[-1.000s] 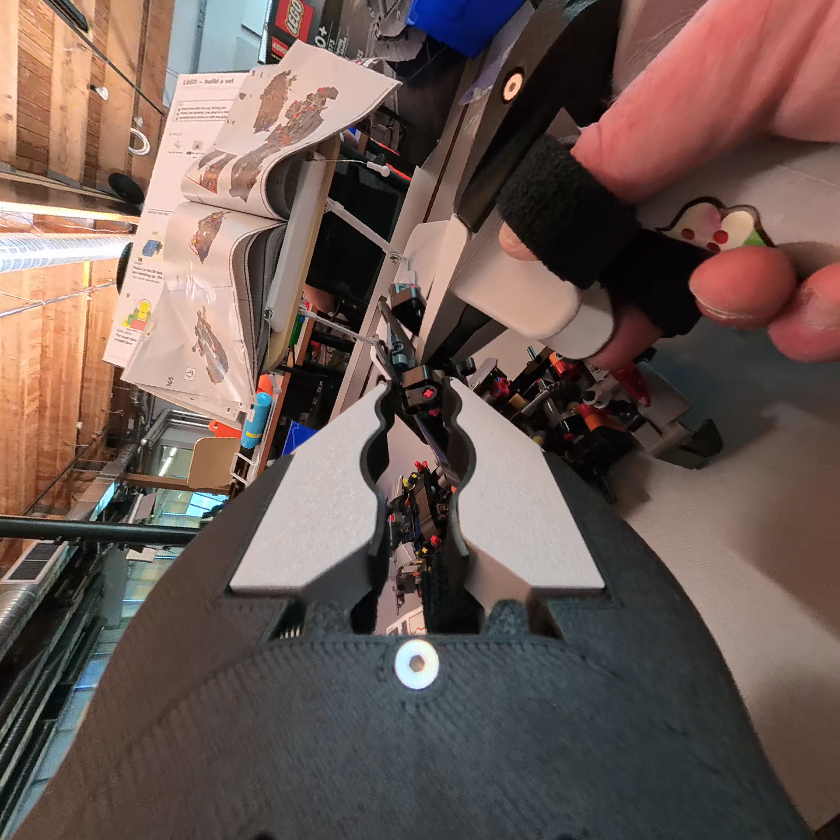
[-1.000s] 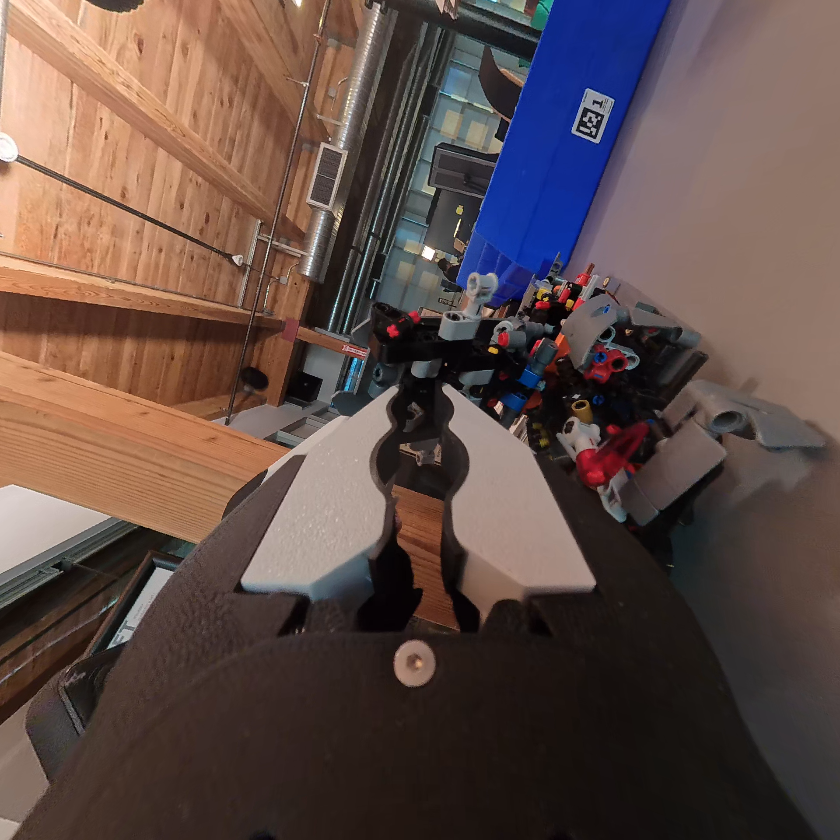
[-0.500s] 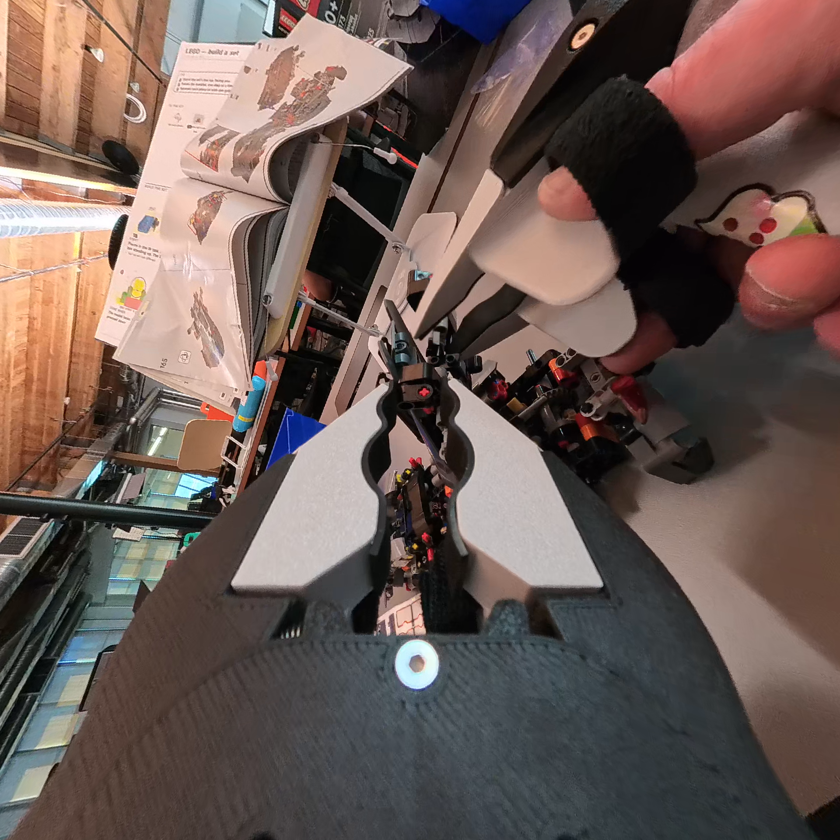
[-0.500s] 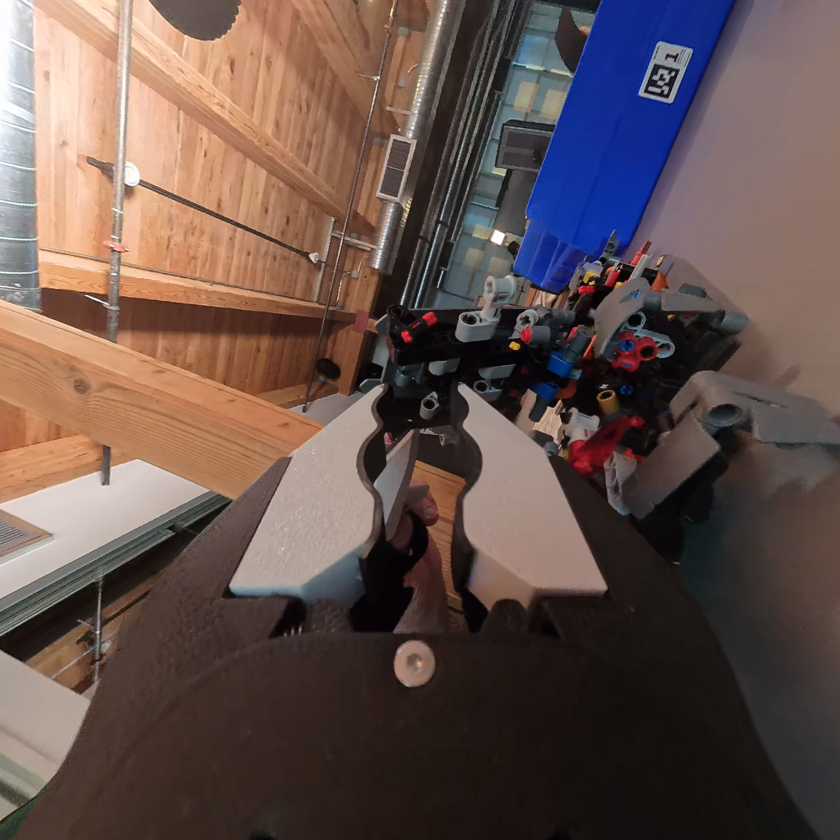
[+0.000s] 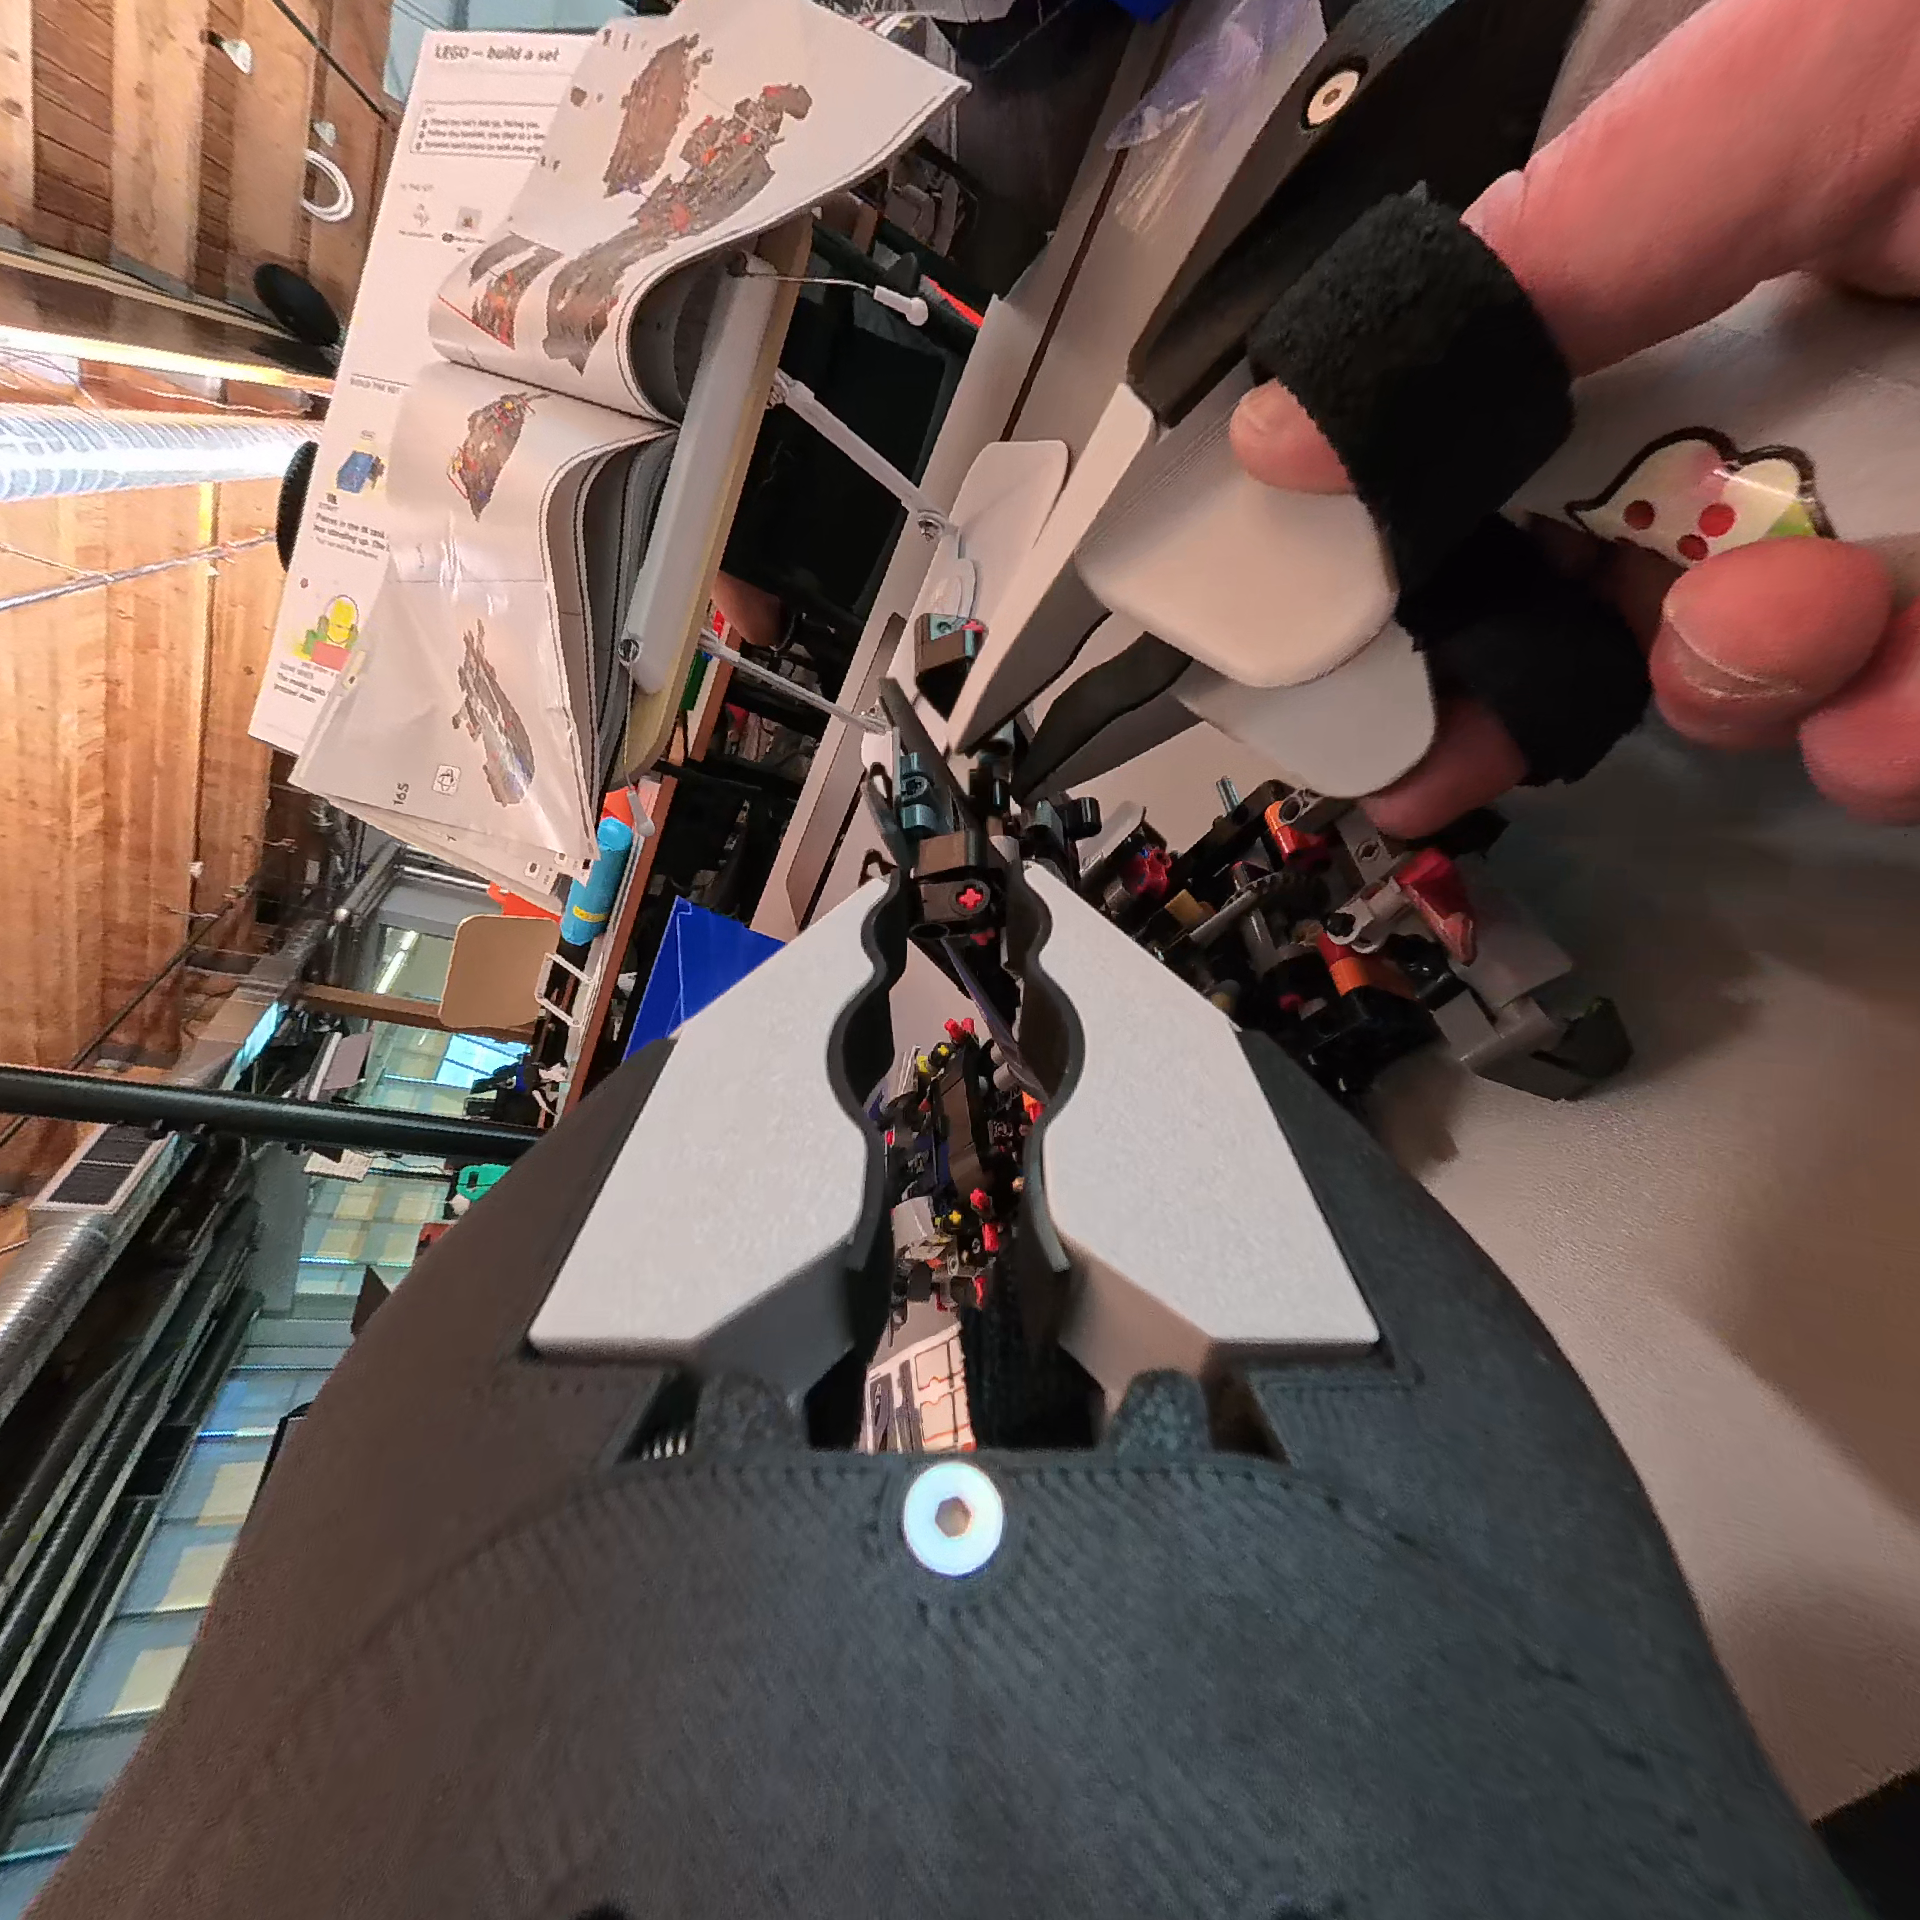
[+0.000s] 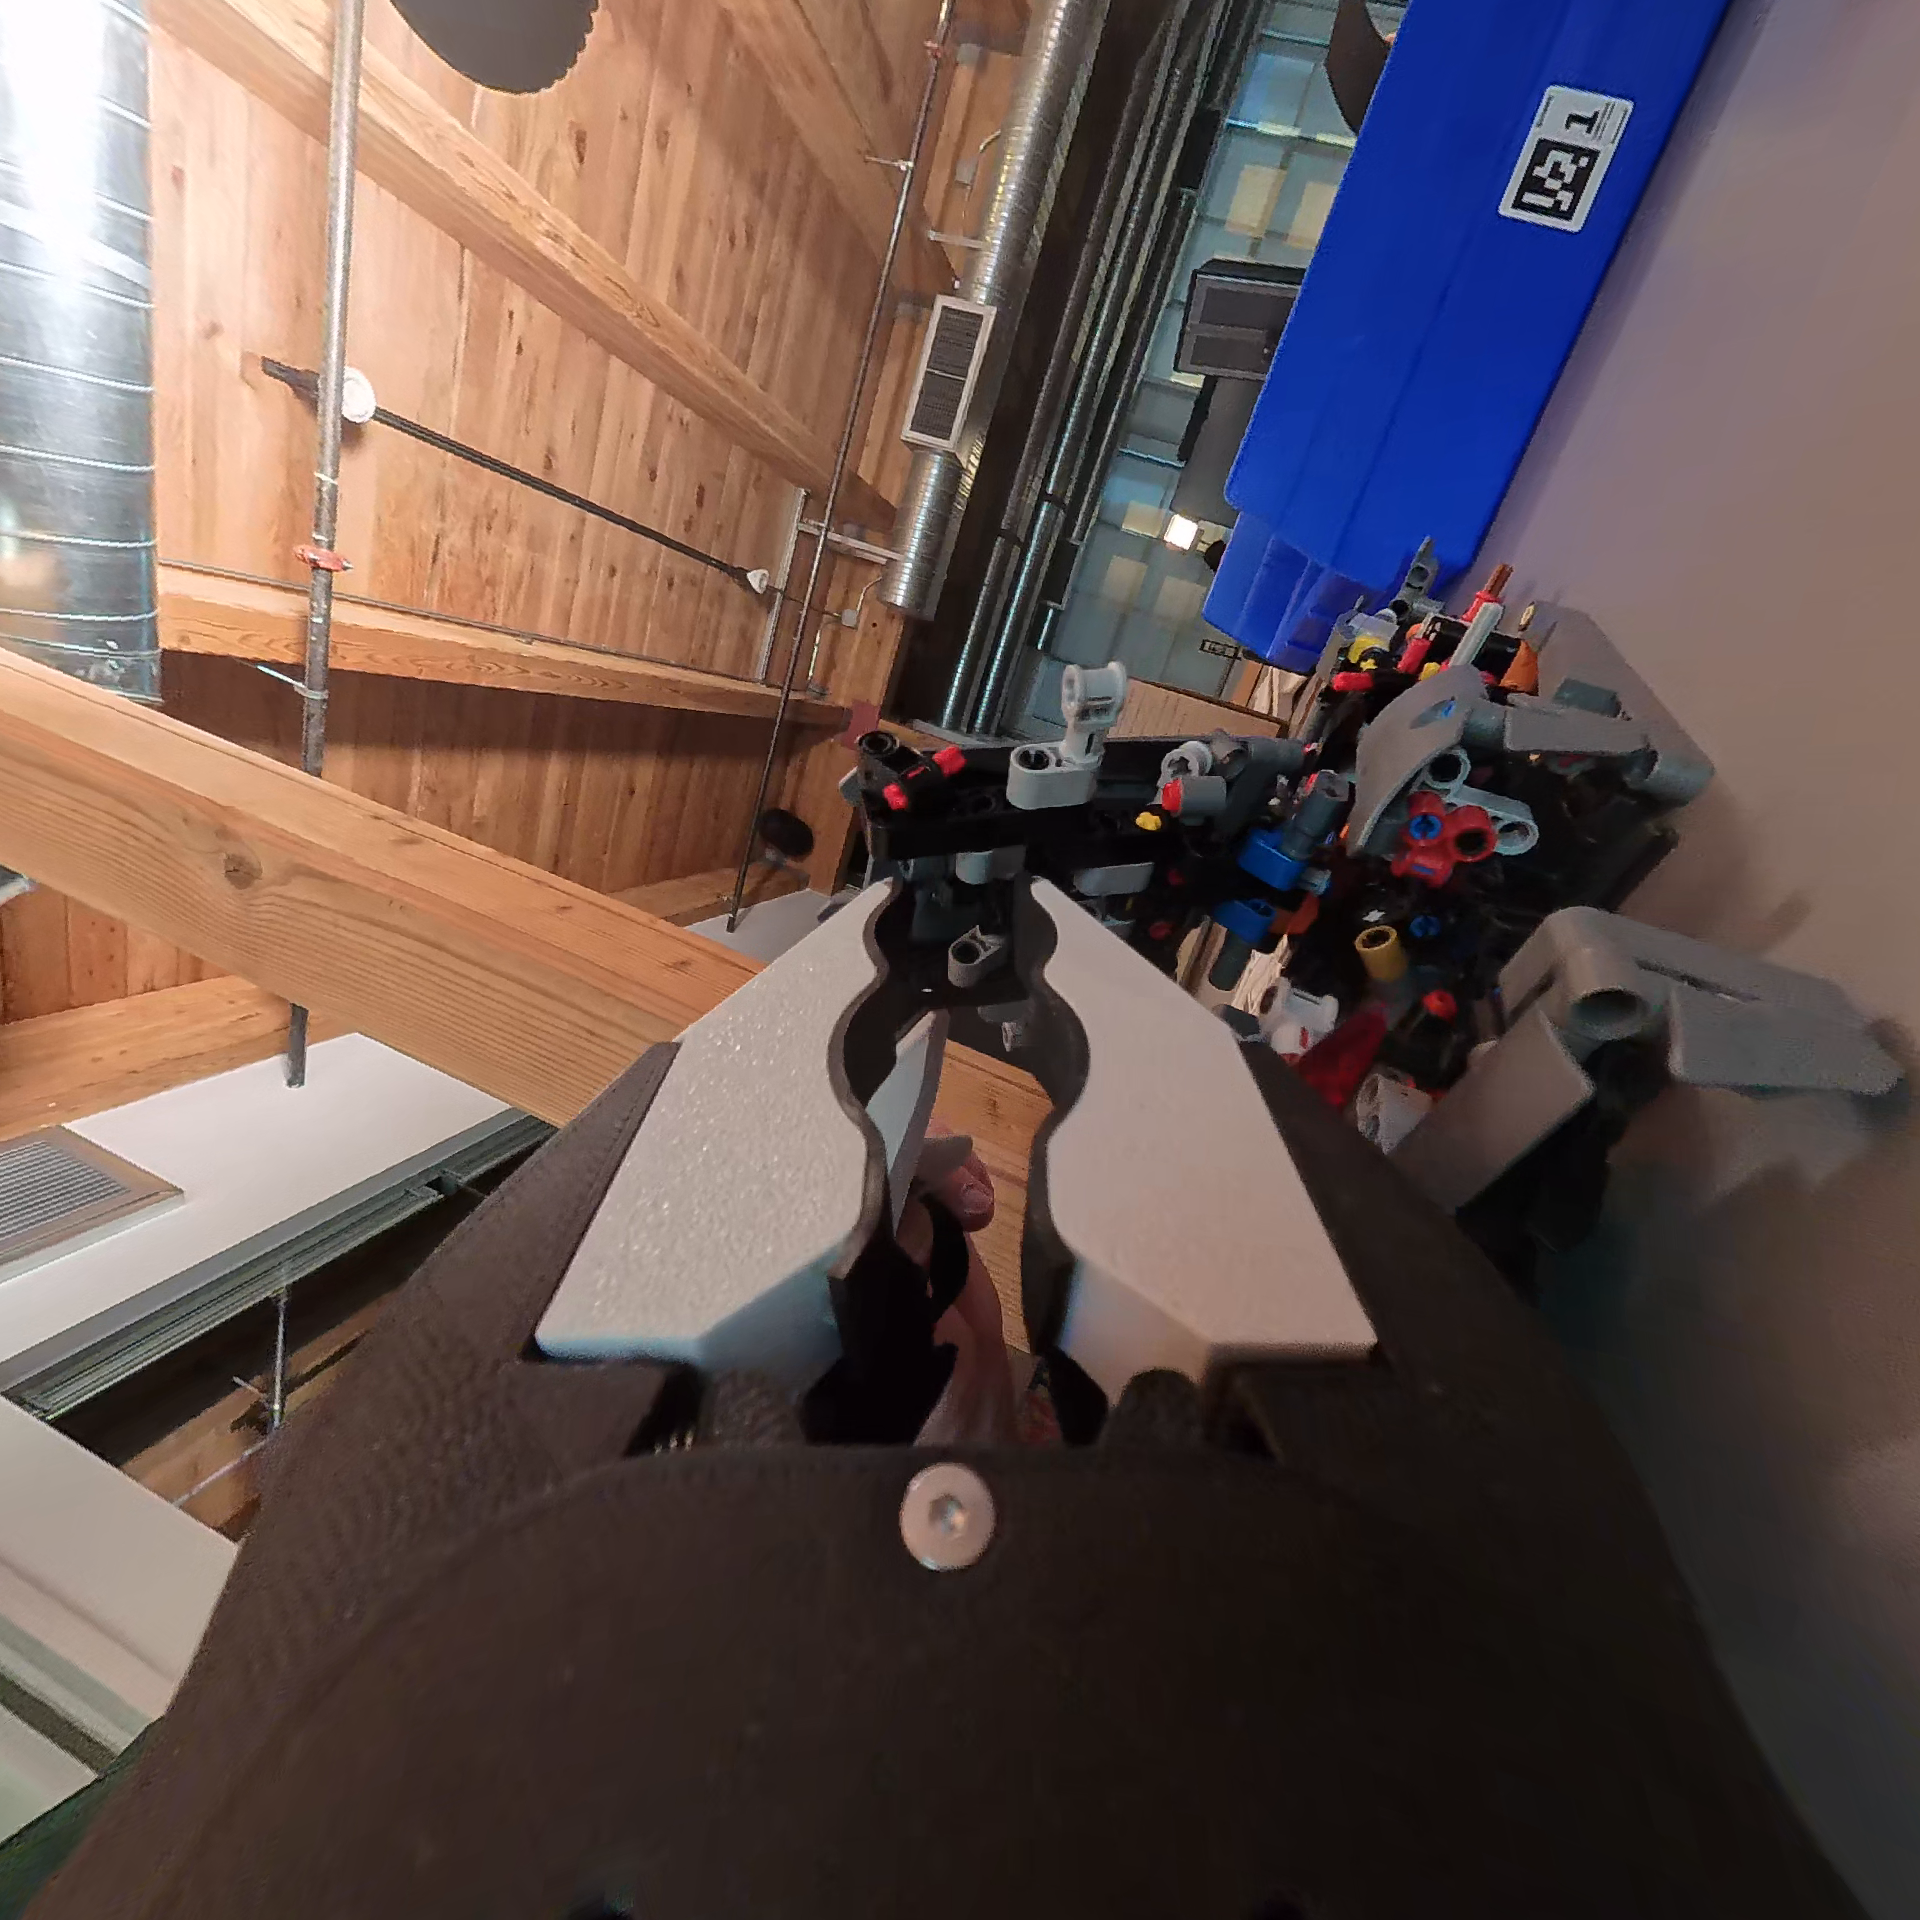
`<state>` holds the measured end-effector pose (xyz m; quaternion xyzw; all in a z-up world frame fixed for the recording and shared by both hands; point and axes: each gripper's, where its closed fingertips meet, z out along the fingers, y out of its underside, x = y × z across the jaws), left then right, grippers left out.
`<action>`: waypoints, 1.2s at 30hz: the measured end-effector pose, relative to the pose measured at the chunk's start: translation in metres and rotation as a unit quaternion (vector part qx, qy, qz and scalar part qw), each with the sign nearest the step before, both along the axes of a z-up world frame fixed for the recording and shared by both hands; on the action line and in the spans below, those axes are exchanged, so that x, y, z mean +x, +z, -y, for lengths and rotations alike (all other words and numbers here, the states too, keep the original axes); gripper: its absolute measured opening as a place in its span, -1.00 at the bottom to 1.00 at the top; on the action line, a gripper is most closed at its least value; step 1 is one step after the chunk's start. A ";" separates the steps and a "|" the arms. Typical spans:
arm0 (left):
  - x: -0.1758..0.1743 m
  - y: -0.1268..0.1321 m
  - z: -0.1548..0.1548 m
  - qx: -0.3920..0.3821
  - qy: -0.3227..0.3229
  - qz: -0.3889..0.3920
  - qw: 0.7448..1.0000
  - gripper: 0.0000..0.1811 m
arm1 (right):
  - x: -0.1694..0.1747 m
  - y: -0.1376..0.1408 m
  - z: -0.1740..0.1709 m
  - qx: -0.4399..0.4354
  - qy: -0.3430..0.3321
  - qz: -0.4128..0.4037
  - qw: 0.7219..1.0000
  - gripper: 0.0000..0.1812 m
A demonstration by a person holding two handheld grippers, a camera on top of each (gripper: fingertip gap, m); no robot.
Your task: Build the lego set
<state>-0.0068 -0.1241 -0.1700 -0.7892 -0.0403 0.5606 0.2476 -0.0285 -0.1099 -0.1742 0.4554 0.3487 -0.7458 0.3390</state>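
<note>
My left gripper [image 5: 956, 906] is shut on a small black lego piece with a red cross pin [image 5: 964, 891], at the end of a thin black and teal stem. My right gripper [image 5: 982, 764], held by a hand with a black finger strap, comes in from the upper right and meets that stem just above my left fingertips. In the right wrist view my right gripper [image 6: 966, 906] closes on the black and grey underside of a long black beam [image 6: 1039, 821] with red pins and a light grey connector [image 6: 1086, 707]. The beam runs right into the large lego model [image 6: 1455, 831].
The lego model [image 5: 1351, 956] rests on the pale table [image 5: 1662, 1351]. An open instruction booklet [image 5: 582, 343] stands on a holder at the back left. A blue bin [image 6: 1455, 312] lies behind the model. One finger of the left gripper [image 6: 920, 1070] and a hand show between my right fingers. My left and right fingertips are right by each other.
My right gripper widened half a second ago and has narrowed again around the beam's underside. It has shifted closer to my left fingertips. My left gripper keeps its hold.
</note>
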 end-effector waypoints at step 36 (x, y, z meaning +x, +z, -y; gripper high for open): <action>-0.004 -0.011 0.001 -0.008 0.047 0.008 0.999 -0.83 | -0.001 -0.008 0.001 0.067 0.033 -0.049 0.996 -0.85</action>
